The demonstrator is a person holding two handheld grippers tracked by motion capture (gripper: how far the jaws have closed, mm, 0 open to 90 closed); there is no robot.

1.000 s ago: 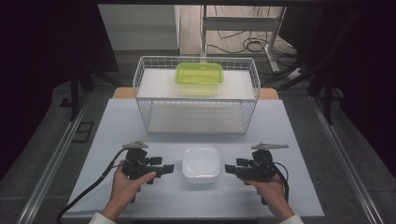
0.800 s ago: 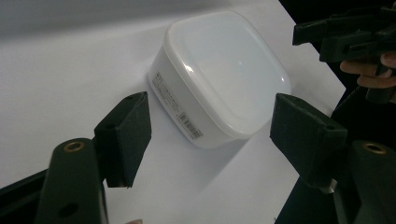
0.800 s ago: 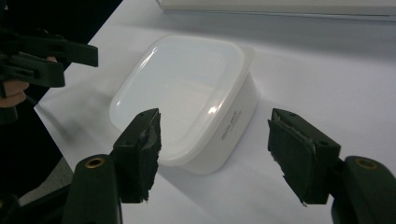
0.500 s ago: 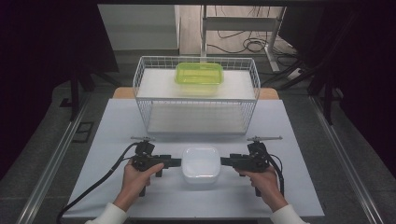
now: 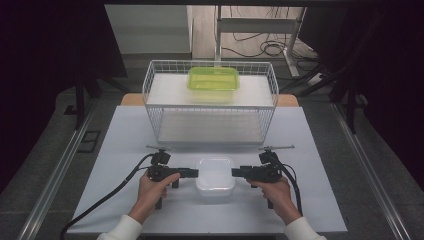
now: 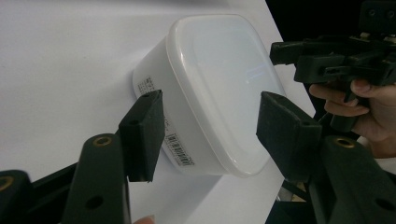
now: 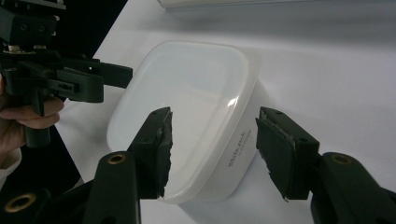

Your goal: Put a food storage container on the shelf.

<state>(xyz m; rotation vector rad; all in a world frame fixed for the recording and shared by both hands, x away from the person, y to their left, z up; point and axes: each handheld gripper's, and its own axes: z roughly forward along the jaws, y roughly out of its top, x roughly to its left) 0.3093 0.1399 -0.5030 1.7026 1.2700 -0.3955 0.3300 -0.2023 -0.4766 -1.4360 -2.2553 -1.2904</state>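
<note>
squarish, round-cornered, seemingly plastic white tub (image 5: 215, 173) between closing black tongs

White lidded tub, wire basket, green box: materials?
White tub: looks like translucent plastic, semi-gloss; light streak on the lid, printed label and barcode on its wall in the left gripper view. Wire basket: likely white-coated metal wire; thin grid bars, see-through. Green box: apparently translucent yellow-green plastic, glossy; too far off to be sure.
</note>
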